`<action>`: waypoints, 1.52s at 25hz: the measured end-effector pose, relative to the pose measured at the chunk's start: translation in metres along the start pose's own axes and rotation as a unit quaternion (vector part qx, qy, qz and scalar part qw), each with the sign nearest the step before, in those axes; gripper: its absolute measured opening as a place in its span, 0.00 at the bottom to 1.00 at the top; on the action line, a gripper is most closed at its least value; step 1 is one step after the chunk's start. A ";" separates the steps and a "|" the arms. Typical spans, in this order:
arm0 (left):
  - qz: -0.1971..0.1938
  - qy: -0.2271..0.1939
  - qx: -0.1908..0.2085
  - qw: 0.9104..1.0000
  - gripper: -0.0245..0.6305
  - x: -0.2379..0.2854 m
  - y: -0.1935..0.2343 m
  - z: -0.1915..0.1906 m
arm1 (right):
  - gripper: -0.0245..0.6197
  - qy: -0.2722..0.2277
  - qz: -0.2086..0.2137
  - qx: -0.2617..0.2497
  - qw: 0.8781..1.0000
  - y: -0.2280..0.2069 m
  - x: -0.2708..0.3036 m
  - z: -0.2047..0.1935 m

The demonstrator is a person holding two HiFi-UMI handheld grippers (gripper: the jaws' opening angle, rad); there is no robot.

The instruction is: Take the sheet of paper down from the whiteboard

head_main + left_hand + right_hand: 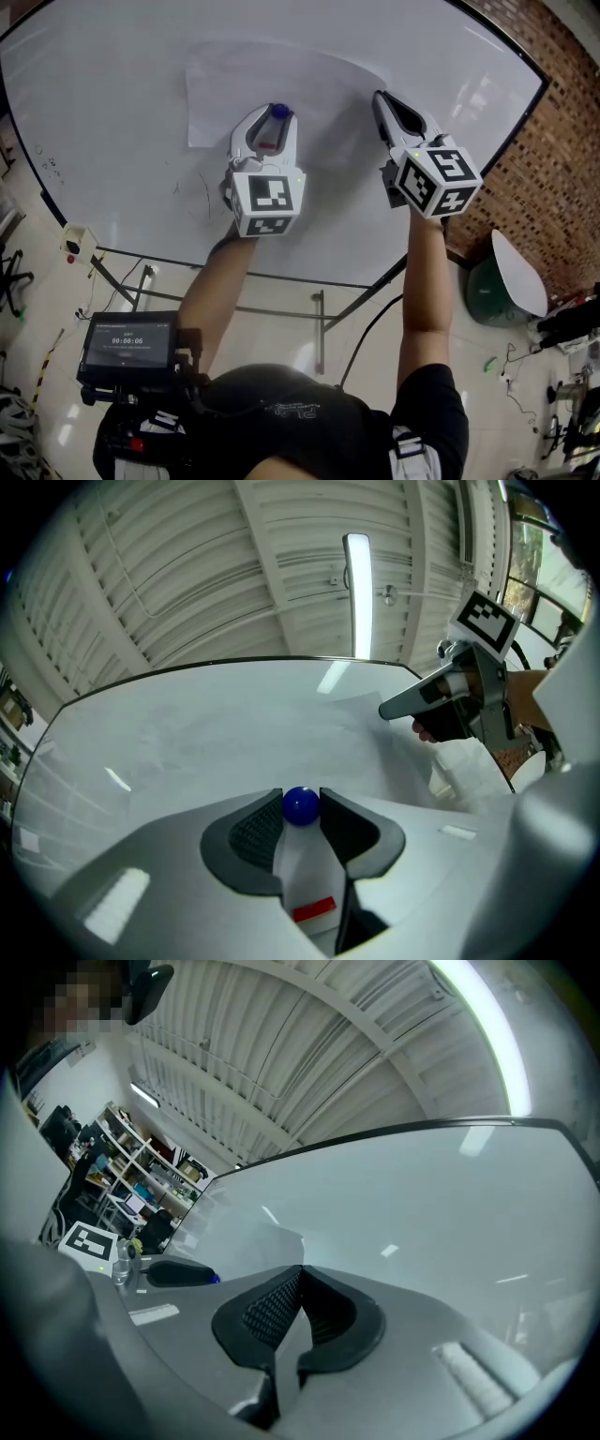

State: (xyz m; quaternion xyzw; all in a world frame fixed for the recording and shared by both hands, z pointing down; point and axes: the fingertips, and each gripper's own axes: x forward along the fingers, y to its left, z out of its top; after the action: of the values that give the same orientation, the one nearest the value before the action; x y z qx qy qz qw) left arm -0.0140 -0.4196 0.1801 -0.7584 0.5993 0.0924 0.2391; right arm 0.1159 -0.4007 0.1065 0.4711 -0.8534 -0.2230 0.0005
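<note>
While left tool clamps blue magnet pinning paper sheet to whiteboard, right tool sits closed at sheet's 3 o'clock edge; grip on paper unclear. Risk: magnet pulled off, unheld sheet slides down or creases.

Quick headcount, nothing else: one big white whiteboard, one white sheet of paper, one small round blue magnet. Two white-and-grey handheld grippers, so one left gripper and one right gripper. Two cubes with black-and-white square markers, one left cube and one right cube. Down by the floor: one black box with a lit screen, one green tub and one white oval lid.
</note>
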 end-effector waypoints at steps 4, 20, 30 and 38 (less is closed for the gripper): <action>-0.001 0.000 -0.008 1.000 0.22 0.000 0.001 -0.002 | 0.06 -0.006 -0.003 0.005 1.000 0.002 -0.006 0.000; -0.023 0.022 -0.056 0.998 0.22 -0.042 -0.017 -0.040 | 0.06 0.038 -0.069 0.054 0.995 0.003 -0.054 -0.092; -0.057 0.081 -0.094 0.991 0.22 -0.116 -0.005 -0.080 | 0.06 0.105 -0.133 0.099 0.980 0.083 -0.098 -0.165; -0.048 0.107 -0.097 0.988 0.22 -0.157 -0.035 -0.078 | 0.06 0.130 -0.141 0.121 0.974 0.106 -0.144 -0.206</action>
State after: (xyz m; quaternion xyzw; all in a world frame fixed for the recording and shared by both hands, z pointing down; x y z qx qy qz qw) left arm -0.0341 -0.3152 0.3237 -0.8115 0.5723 0.0568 0.1037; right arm 0.1545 -0.3150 0.3629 0.6081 -0.7918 -0.0526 0.0235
